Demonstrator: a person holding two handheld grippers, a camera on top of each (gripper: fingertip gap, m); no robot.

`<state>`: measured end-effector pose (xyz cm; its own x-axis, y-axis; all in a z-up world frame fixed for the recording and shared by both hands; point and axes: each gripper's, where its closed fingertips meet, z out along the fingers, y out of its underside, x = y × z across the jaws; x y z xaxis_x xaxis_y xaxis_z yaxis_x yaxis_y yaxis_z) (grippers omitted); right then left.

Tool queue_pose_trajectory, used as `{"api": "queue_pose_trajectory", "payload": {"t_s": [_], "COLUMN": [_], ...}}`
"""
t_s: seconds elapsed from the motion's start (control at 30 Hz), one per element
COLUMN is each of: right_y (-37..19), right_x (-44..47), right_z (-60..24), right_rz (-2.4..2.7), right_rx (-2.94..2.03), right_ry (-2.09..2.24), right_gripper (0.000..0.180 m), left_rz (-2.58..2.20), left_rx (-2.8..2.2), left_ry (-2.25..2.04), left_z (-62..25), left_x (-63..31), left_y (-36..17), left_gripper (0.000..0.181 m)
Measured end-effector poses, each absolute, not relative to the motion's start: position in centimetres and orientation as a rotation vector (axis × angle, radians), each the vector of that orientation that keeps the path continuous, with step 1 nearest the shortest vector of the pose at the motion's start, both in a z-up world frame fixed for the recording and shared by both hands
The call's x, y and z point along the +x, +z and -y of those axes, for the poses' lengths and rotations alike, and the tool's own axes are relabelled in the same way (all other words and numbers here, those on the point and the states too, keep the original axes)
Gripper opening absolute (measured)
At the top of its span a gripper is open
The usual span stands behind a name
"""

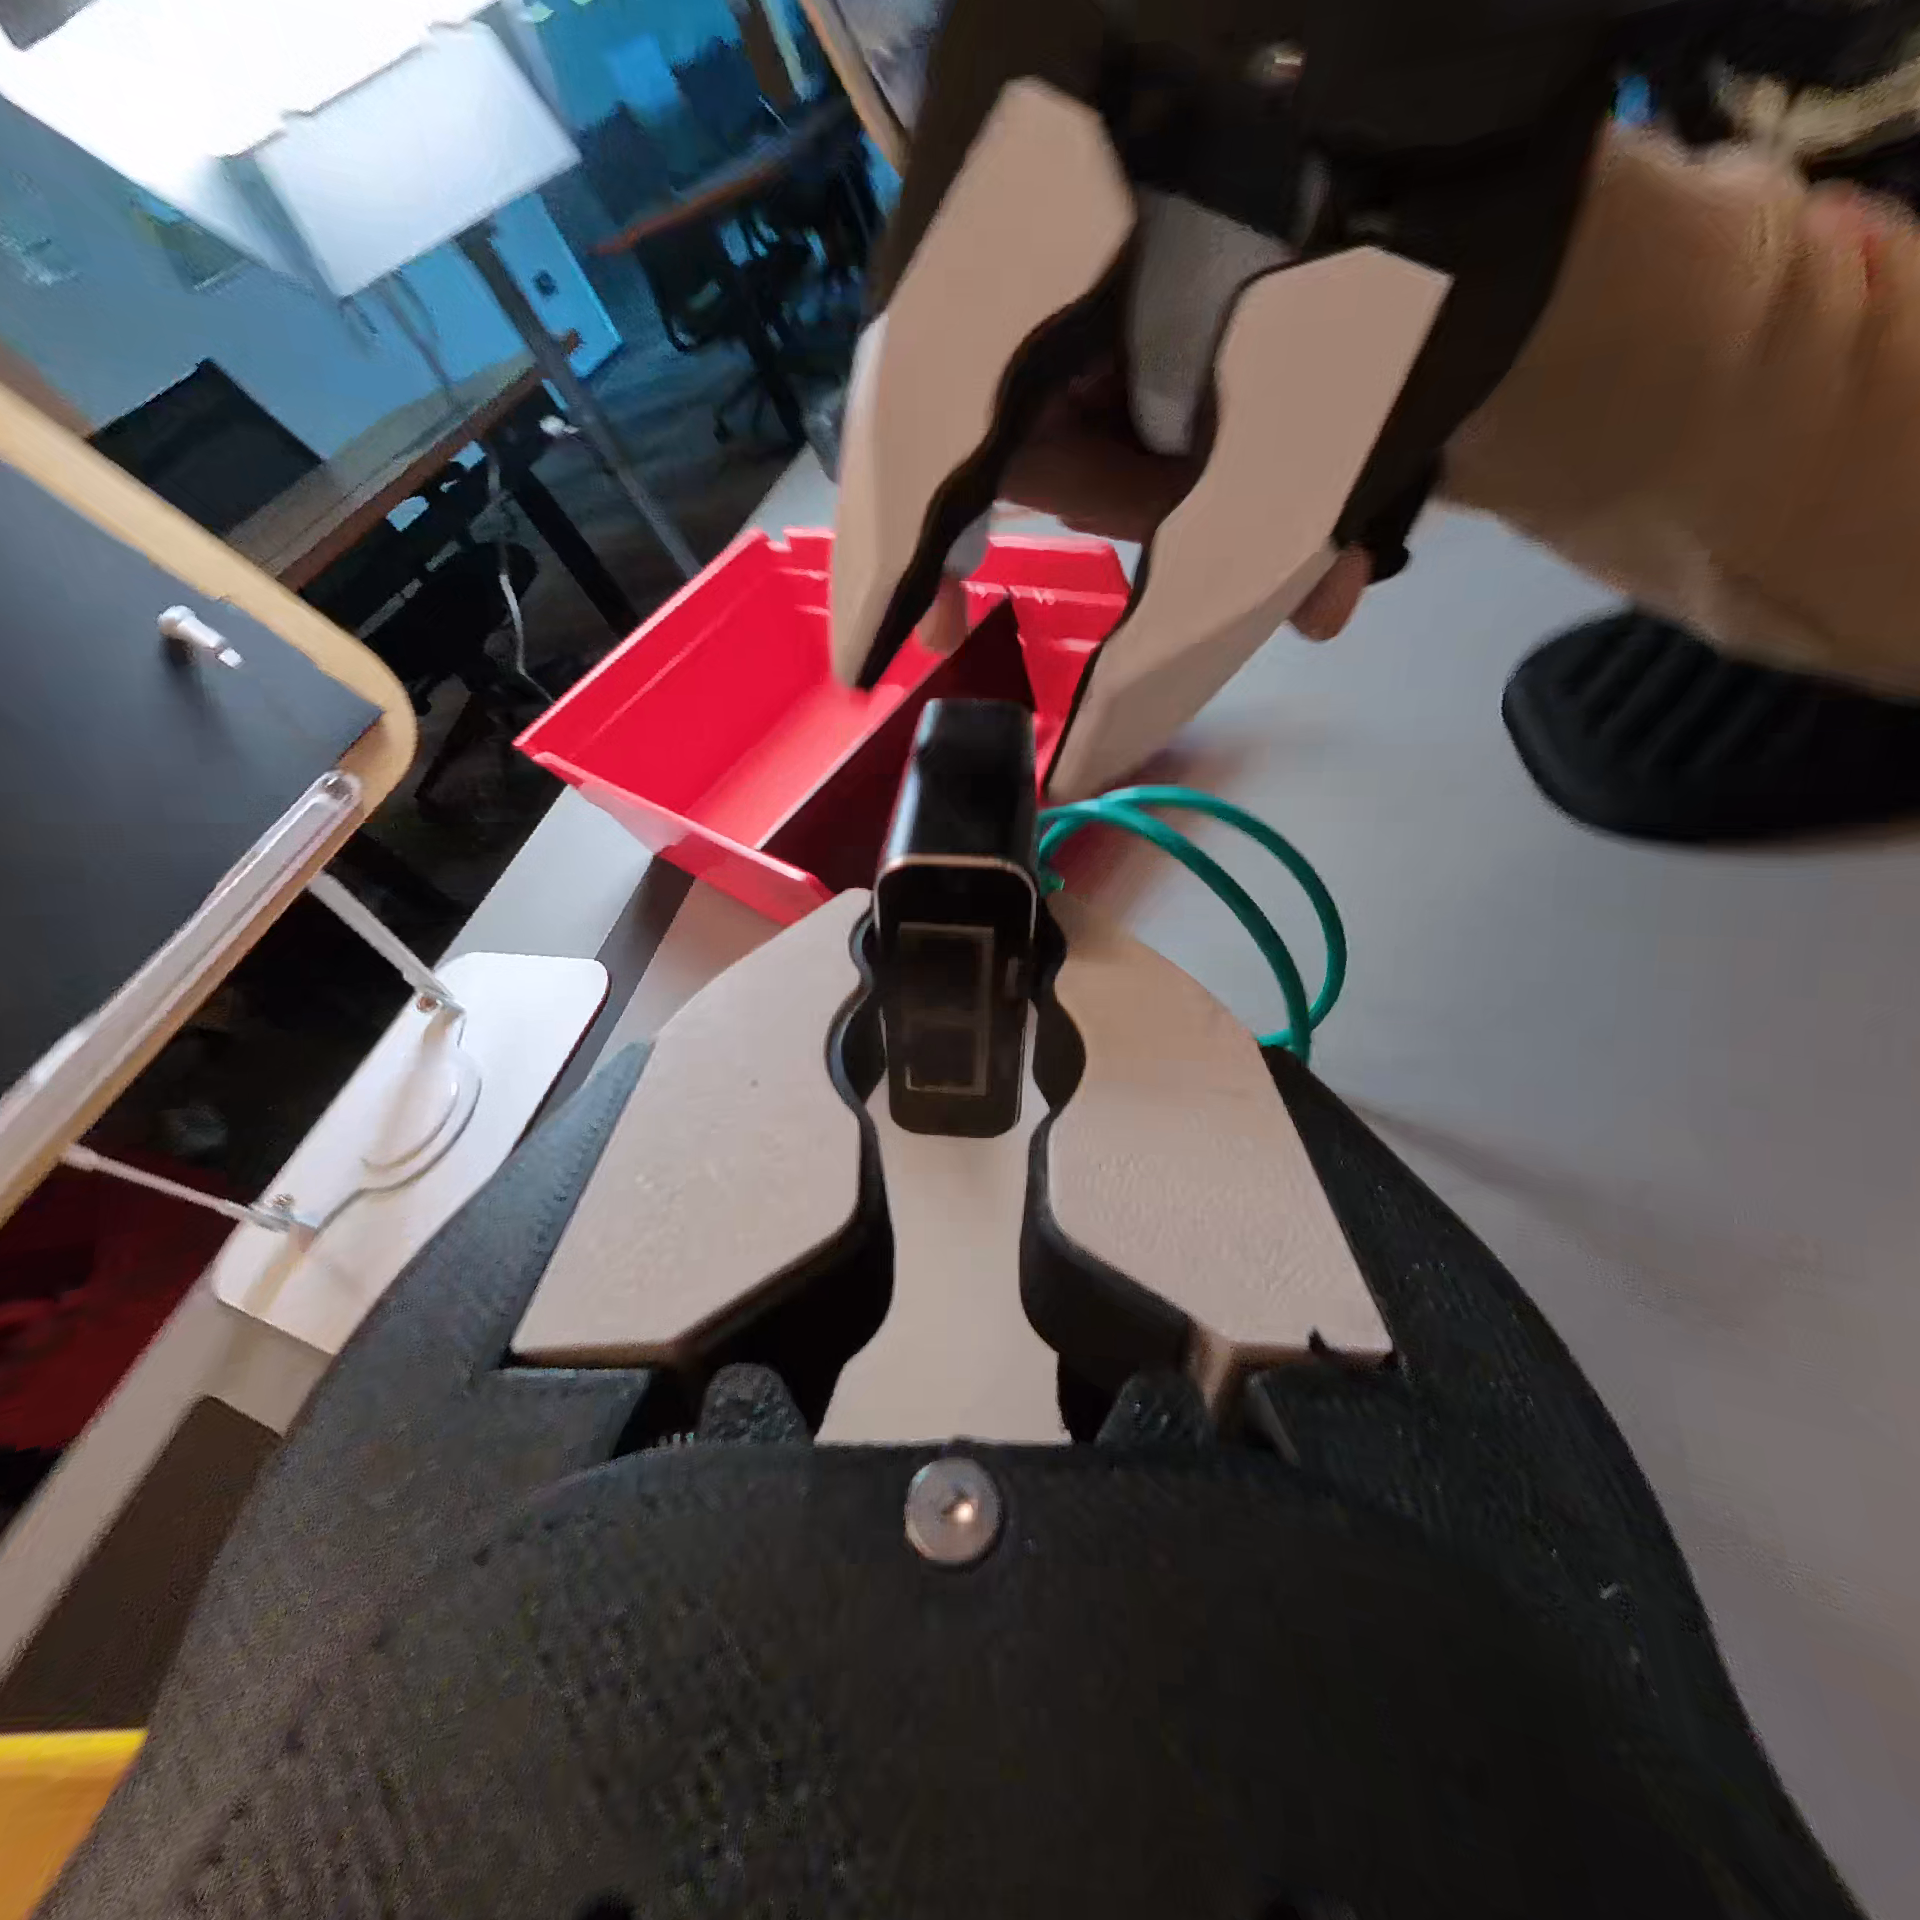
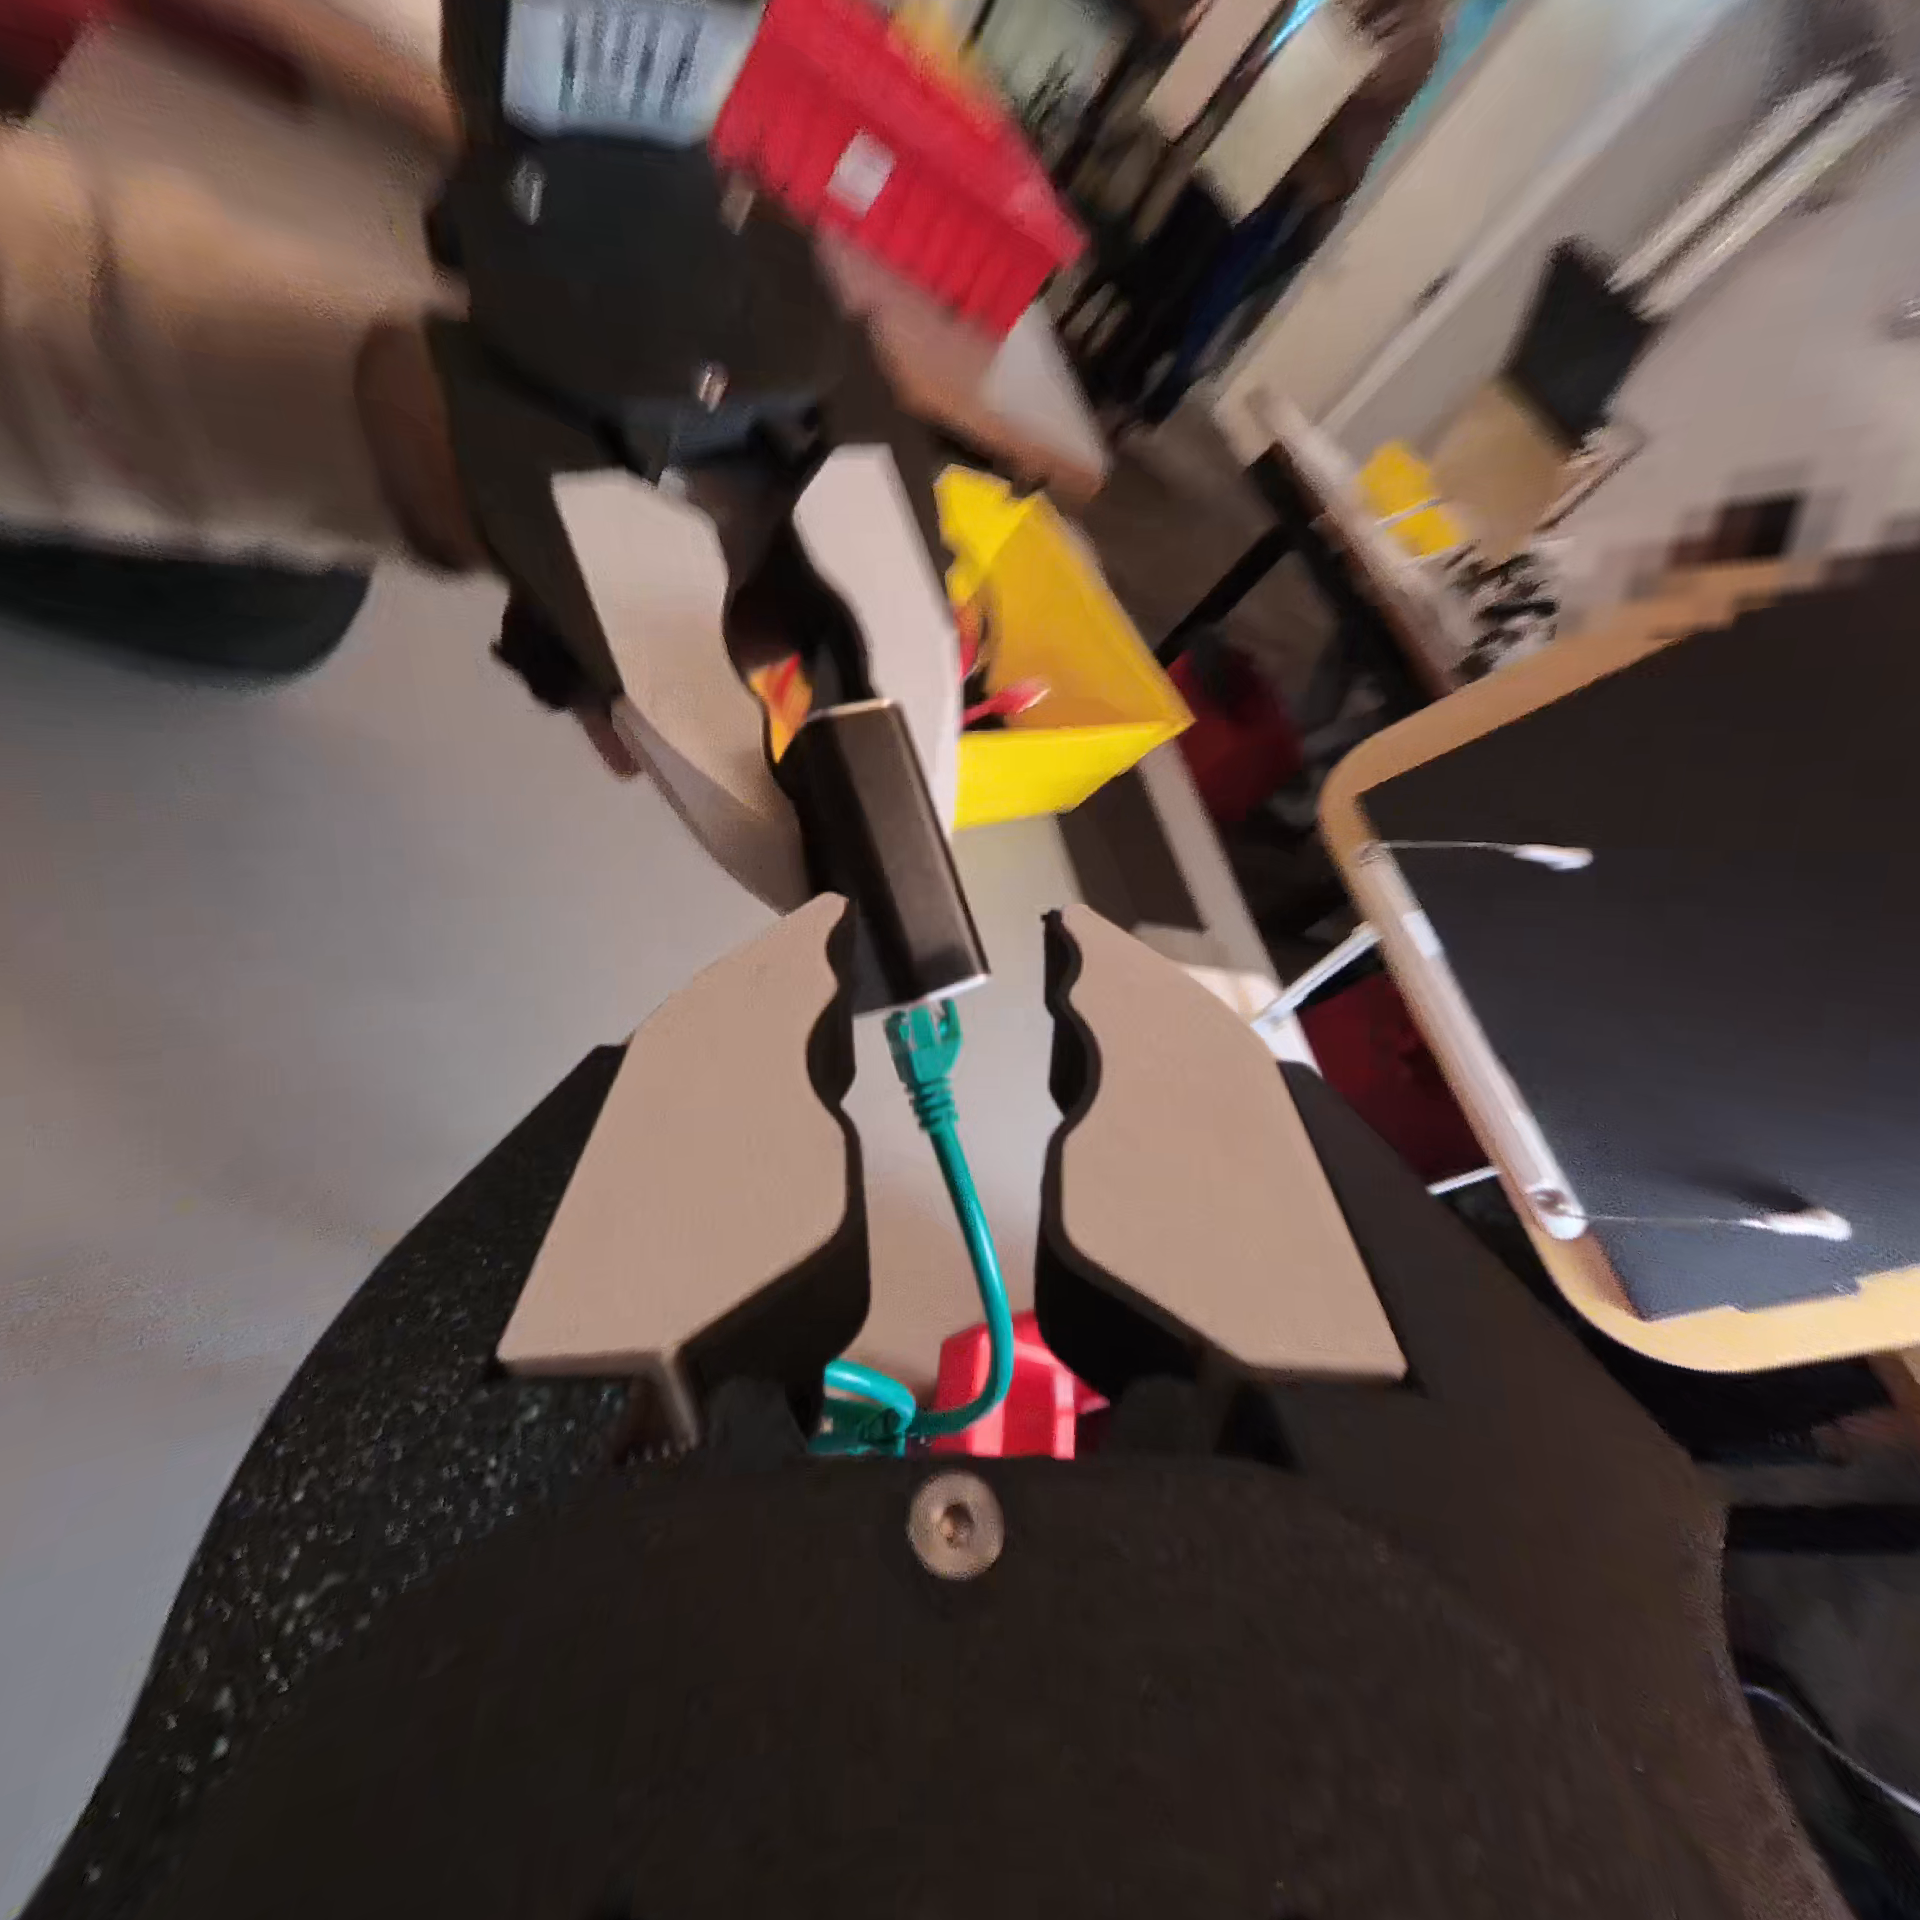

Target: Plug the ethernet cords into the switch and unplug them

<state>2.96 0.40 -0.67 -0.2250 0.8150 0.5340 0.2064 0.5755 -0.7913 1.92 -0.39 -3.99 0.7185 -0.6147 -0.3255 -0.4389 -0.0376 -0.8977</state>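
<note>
My left gripper (image 1: 956, 925) clamped on switch (image 1: 961, 997), frame centre; right gripper (image 2: 945, 914) jaws apart, empty; green cord (image 2: 961, 1174) plugged in below; blind regrasp risks knocking switch askew, bending plug

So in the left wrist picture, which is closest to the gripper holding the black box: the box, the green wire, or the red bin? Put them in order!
1. The black switch: clamped right between the left gripper fingers.
2. The green cord: looping just past the fingertips, on the right.
3. The red bin: farther ahead on the table, to the left.
</note>
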Motion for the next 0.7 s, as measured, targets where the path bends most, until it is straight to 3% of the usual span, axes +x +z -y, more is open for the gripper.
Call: {"api": "queue_pose_trajectory", "payload": {"t_s": [0.17,0.4,0.53,0.7], "right_y": [3.4,-6.2,-6.9,-2.1], "right_x": [3.2,-4.3,-5.5,-3.2], "right_z": [3.8,11.2,8.3,1.6], "right_rz": [1.57,1.612,1.407,1.053], "right_rx": [-0.905,-1.145,-1.275,-1.214], "right_ry": [1.304,1.63,1.704,1.807], "right_gripper": [0.024,0.044,0.059,0.061], "left_rz": [-0.475,-0.234,-0.229,-0.283], "left_rx": [-1.605,-1.509,-1.453,-1.413], "left_ry": [-0.447,-0.665,-0.757,-0.888], "left_z": [-1.0,-1.3,-0.5,0.3], "left_x": [-3.3,-6.0,-5.1,-2.9], "left_y": [-1.5,-0.3,0.9,1.6], "left_gripper": [0.025,0.025,0.025,0.025]}}
